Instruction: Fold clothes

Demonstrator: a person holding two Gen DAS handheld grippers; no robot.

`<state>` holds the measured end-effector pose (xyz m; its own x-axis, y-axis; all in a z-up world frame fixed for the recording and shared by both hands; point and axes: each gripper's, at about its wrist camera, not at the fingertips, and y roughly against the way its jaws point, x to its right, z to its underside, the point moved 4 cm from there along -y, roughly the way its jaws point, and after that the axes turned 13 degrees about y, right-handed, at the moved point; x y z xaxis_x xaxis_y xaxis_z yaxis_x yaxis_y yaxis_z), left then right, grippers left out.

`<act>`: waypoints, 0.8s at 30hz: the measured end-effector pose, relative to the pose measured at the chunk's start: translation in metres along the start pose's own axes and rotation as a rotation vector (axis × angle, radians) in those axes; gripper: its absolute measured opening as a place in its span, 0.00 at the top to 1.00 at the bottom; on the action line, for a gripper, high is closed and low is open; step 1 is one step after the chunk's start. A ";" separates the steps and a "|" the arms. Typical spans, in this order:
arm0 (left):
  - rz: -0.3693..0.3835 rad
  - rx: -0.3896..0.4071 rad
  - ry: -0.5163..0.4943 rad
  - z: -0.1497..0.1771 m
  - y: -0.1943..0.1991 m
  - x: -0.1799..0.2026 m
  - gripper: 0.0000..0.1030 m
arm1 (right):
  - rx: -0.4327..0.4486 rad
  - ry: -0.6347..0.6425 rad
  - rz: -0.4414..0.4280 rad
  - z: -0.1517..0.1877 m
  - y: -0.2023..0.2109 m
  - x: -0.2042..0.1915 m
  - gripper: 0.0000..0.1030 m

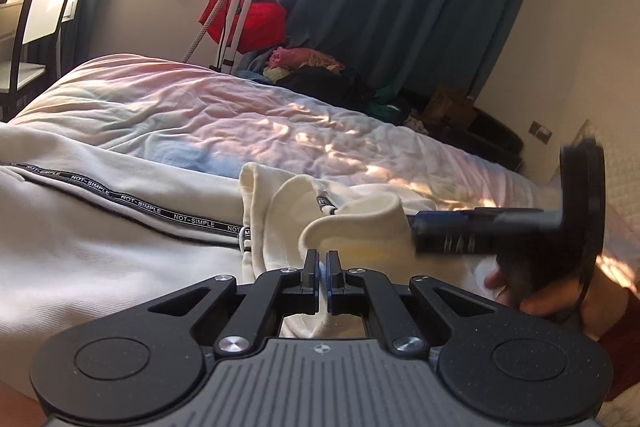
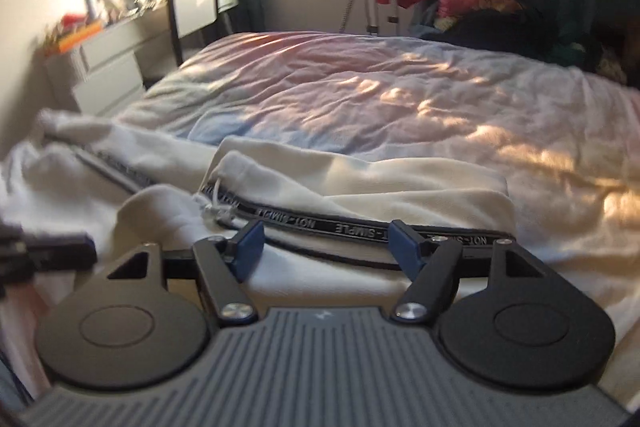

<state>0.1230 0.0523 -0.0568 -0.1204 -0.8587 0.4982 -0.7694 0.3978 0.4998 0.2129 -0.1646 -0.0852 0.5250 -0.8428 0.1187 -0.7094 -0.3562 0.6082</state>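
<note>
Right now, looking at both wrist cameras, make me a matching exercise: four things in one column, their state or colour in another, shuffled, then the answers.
1. left gripper
2. right gripper
3. cream fleece garment with black lettered tape
4. bag by the window

A. red
B. jaws wide open
C. lying on the bed
D. shut on a cream fabric edge

Pairs: 1-D, 2-B, 3-C, 4-A

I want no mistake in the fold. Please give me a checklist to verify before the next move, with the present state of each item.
1. Left tongs shut on the cream trousers: ok.
2. Right tongs open, holding nothing: ok.
3. Striped band lies between the right tongs' fingers: ok.
4. Trousers lie flat: not ok, bunched near the drawstring.
5. Bed has free space beyond: ok.
6. Depth of left grip: cannot tell.
</note>
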 end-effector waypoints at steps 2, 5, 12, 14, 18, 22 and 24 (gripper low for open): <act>0.001 0.007 0.018 -0.004 0.002 -0.004 0.99 | -0.040 0.107 0.002 0.003 -0.006 -0.016 0.27; -0.009 0.005 0.031 -0.008 0.001 -0.012 0.99 | -0.127 0.157 0.055 0.012 -0.019 -0.027 0.28; -0.040 -0.033 0.018 -0.004 -0.013 -0.016 0.86 | -0.090 0.146 0.224 0.008 -0.016 -0.022 0.28; -0.044 -0.037 0.006 -0.001 -0.015 -0.015 0.86 | -0.117 0.163 0.249 0.011 -0.019 -0.018 0.28; -0.059 -0.040 -0.009 0.002 -0.017 -0.013 0.84 | -0.170 0.199 0.255 0.019 -0.027 -0.013 0.28; -0.084 -0.037 -0.025 0.005 -0.017 -0.010 0.73 | -0.139 0.205 0.289 0.018 -0.031 -0.013 0.27; -0.096 -0.036 -0.033 0.006 -0.018 -0.009 0.69 | -0.097 0.162 0.304 0.015 -0.035 -0.007 0.28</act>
<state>0.1342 0.0509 -0.0743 -0.0683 -0.9035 0.4232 -0.7557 0.3238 0.5693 0.2263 -0.1523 -0.1192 0.3701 -0.8269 0.4234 -0.8006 -0.0527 0.5969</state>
